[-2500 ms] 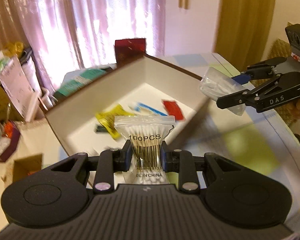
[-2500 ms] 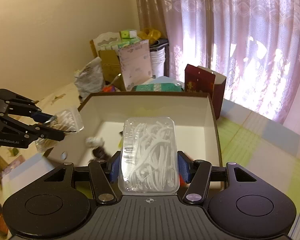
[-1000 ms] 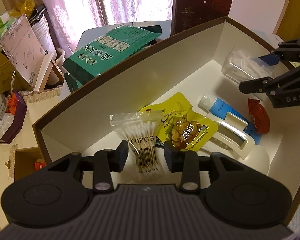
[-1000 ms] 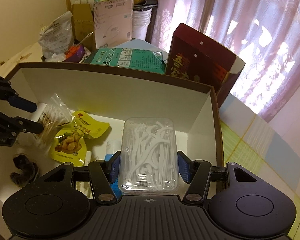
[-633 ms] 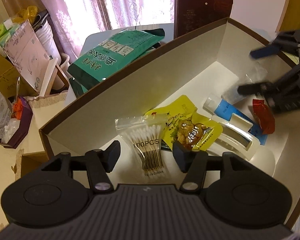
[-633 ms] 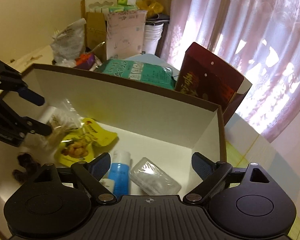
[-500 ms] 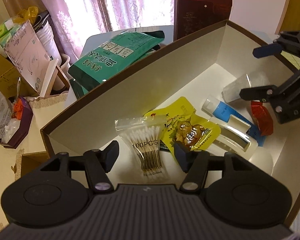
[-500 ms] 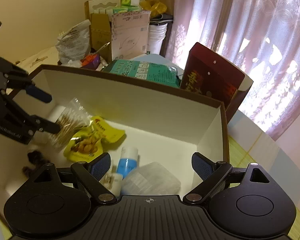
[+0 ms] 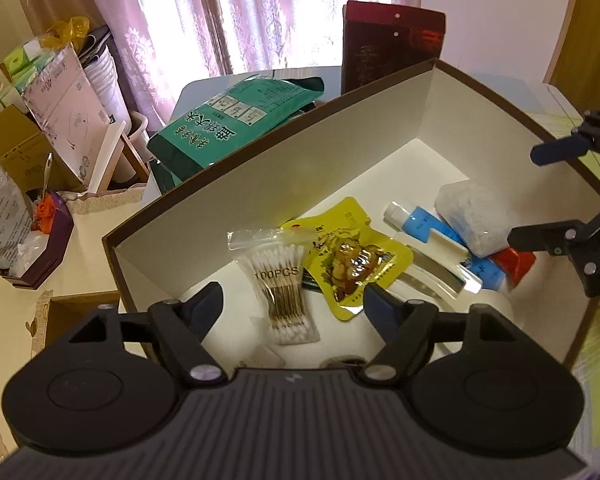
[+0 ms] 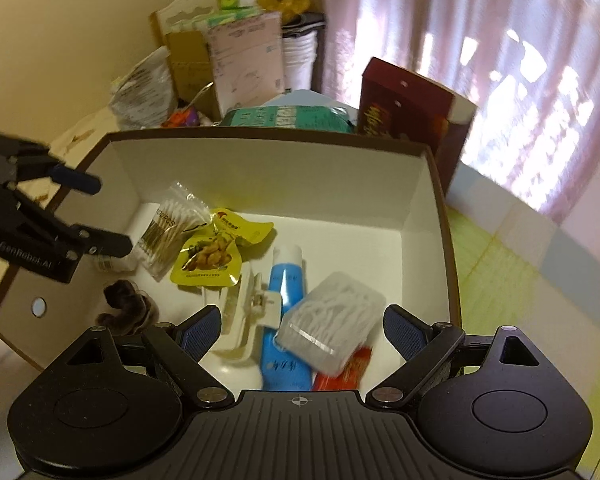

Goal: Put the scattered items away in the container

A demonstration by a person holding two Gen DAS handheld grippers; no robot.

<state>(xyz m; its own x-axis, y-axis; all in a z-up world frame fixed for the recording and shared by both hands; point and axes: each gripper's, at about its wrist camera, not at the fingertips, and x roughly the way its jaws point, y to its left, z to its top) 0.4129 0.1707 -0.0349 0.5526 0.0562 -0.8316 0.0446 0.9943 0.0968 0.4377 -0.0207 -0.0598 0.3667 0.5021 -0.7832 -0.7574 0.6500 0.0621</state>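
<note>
Blur softened the far clutter in the right wrist view, and the print on the green packet point(image 9: 236, 120) behind the box point(image 9: 260, 184) could not be read there. Near the left gripper's body a dark curled thing point(image 10: 126, 308) lay on the box floor; what it was could not be told. A red sachet point(image 10: 348, 368) showed only as a corner under the clear case of floss picks point(image 10: 332, 332), and the blue tube point(image 10: 284, 312) ran out of sight beneath the right gripper's body. No hand or sleeve appeared in either view.

Both grippers were tilted down into the box. The left gripper point(image 9: 294, 300) had just been opening its jaws, which stood wide; the bag of cotton swabs point(image 9: 280, 280) lay on the floor between and beyond its fingertips, untouched by either pad. The right gripper point(image 10: 302, 328) had also just been opening and its jaws stood wide, with the floss case lying tilted on the blue tube and free of both pads. A yellow snack pouch point(image 9: 356, 264) rested beside the swabs, and a white clip point(image 10: 248, 320) lay against the tube. A dark red carton point(image 9: 392, 44) stood upright behind the far wall.
</note>
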